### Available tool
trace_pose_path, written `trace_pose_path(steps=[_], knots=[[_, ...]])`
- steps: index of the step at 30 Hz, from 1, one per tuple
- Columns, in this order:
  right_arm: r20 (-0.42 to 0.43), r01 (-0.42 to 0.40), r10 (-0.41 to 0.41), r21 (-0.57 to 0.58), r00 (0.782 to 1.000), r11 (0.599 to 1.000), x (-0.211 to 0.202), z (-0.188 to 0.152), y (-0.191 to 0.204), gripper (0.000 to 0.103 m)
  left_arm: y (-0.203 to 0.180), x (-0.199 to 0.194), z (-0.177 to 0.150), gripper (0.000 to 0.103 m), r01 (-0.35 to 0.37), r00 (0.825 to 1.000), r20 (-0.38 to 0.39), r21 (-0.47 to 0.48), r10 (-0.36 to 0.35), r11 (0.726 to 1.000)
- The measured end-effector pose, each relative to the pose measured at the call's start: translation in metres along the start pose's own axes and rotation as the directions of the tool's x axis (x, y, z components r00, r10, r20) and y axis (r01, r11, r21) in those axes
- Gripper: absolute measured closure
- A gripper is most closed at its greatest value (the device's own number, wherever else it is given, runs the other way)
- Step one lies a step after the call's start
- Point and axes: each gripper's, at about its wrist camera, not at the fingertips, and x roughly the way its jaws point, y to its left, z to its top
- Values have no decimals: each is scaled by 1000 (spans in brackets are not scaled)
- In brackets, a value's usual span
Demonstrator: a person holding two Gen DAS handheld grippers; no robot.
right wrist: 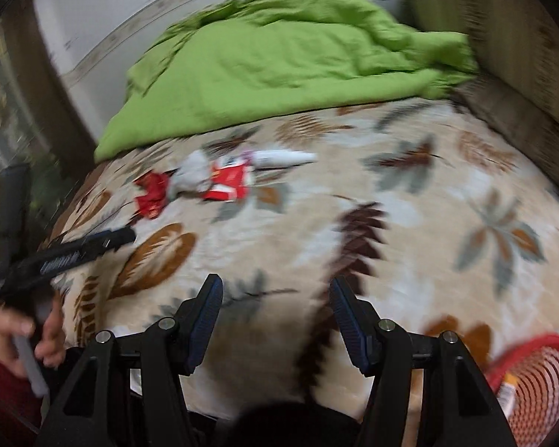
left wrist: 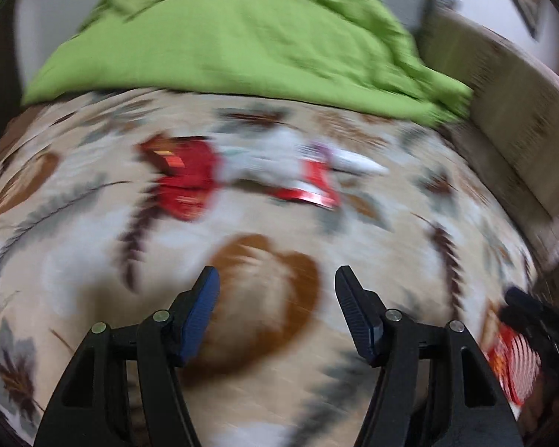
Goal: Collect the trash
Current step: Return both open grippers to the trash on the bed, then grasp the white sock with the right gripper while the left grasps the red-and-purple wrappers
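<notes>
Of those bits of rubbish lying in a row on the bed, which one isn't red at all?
The white tube at the right end of the row, nearest the green duvet's edge. The crumpled wrapper and the flat packet are red.

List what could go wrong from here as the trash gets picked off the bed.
1. Both views are smeared, so aim at the trash pile is poor; the open left tool or right tool may pinch the soft leaf-print blanket instead.
2. The red wrappers, crumpled tissue and white tube overlap, so one grab may scatter the rest.
3. The red mesh basket sits at the bed's edge; a careless drop could miss.
</notes>
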Motion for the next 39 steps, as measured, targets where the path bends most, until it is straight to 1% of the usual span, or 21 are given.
trace_pose_path(steps=[2,4,6,8,9,11,12,14,15,16,17,19,22,26,31,33,34,35,36,37,39], knots=[[-10,-17,17,-17,1000,1000,8,5,9,39,22,12,13,40,-25,1000,4,-33,25,999],[-20,-35,34,-34,999,999,16,9,17,39,45,30,27,40,-65,998,-11,-71,65,995],[-30,-43,42,-53,999,998,24,13,22,39,62,51,41,40,-42,999,-27,-99,39,994],[-40,-46,44,-67,998,997,30,18,25,39,71,71,51,40,-58,998,-34,-122,55,991],[-46,-47,44,-72,998,996,34,20,26,39,75,82,55,40,-38,999,-36,-134,34,990],[-52,-56,52,-80,997,995,40,26,26,39,77,101,59,41,-49,998,-49,-166,42,985],[-55,-58,53,-86,997,995,43,29,27,39,77,108,60,43,-36,999,-39,-183,30,982],[-57,-65,60,-92,997,994,46,35,28,39,73,113,62,62,-51,999,-4,-187,51,981],[-58,-77,71,-95,996,993,51,41,29,39,70,115,62,67,-62,998,6,-185,64,981],[-58,-85,80,-97,995,992,54,46,29,39,69,114,62,81,-58,998,19,-187,62,981],[-57,-97,91,-99,994,990,58,51,30,39,69,112,61,91,-54,998,31,-187,61,981],[-56,-120,115,-104,992,987,66,62,34,39,70,107,58,91,-62,996,45,-188,72,980],[-56,-160,154,-112,986,981,85,85,45,38,71,85,48,91,-59,995,73,-196,74,979],[-71,-222,215,-96,974,970,131,118,62,35,65,49,22,91,-58,992,102,-175,77,983],[-121,-206,191,-122,974,971,195,142,90,36,66,34,-5,91,-90,987,116,-186,113,978],[-176,-191,167,-130,970,973,221,144,101,36,67,37,-9,91,-100,986,113,-185,122,978],[-188,-173,148,-129,971,976,228,143,103,39,69,39,-10,91,-97,987,108,-190,119,977],[-192,-148,122,-128,974,981,236,139,105,55,70,39,-11,91,-93,988,106,-195,115,977],[-203,-157,131,-116,970,981,240,136,105,73,70,40,-11,91,-93,988,105,-194,115,977],[-205,-172,150,-96,967,980,238,133,104,74,69,40,-12,91,-94,988,105,-193,116,977],[-157,-192,179,-75,971,978,221,126,98,80,68,39,-14,91,-83,989,109,-188,105,979]])
